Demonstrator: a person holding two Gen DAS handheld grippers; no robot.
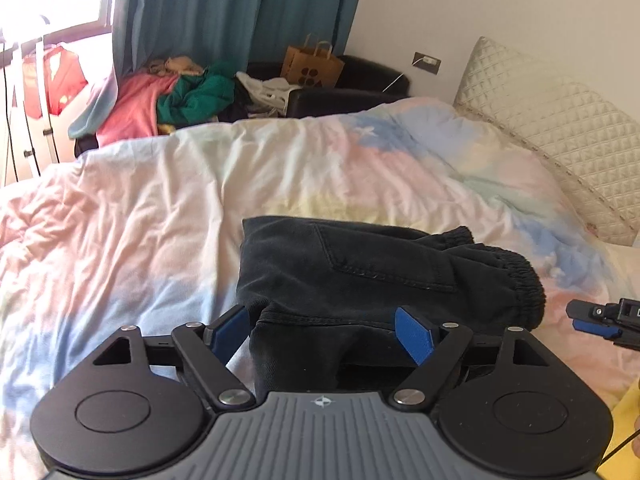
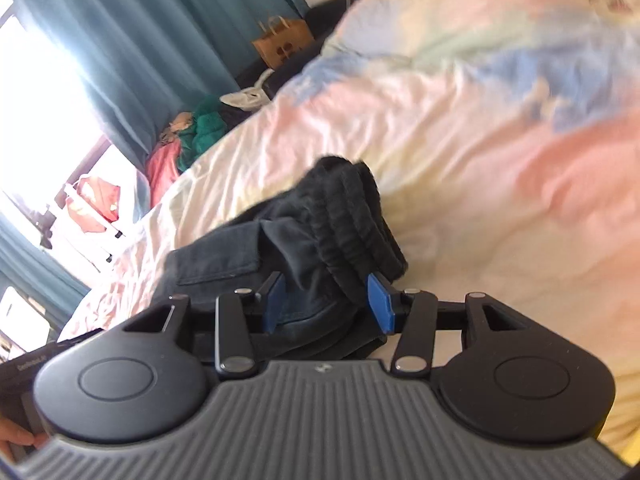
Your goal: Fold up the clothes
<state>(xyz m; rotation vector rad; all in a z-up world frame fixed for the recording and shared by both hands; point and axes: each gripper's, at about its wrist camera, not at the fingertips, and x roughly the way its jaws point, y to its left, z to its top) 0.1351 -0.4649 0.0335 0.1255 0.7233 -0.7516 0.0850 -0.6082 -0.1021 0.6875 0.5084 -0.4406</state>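
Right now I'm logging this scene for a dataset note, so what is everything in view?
folded trousers: one, black, on the quilt in front of both grippers
quilt: one, pastel pink, blue and yellow, covering the bed
headboard: one, cream quilted, right end of the bed
curtain: one, teal, by the bright window
clothes pile: one, pink, green and white, beyond the bed
paper bag: one, brown, on a black seat
left hand-held gripper: one, black with blue pads, open around the trousers' near edge
right hand-held gripper: one, same colours, open around the trousers' elastic end
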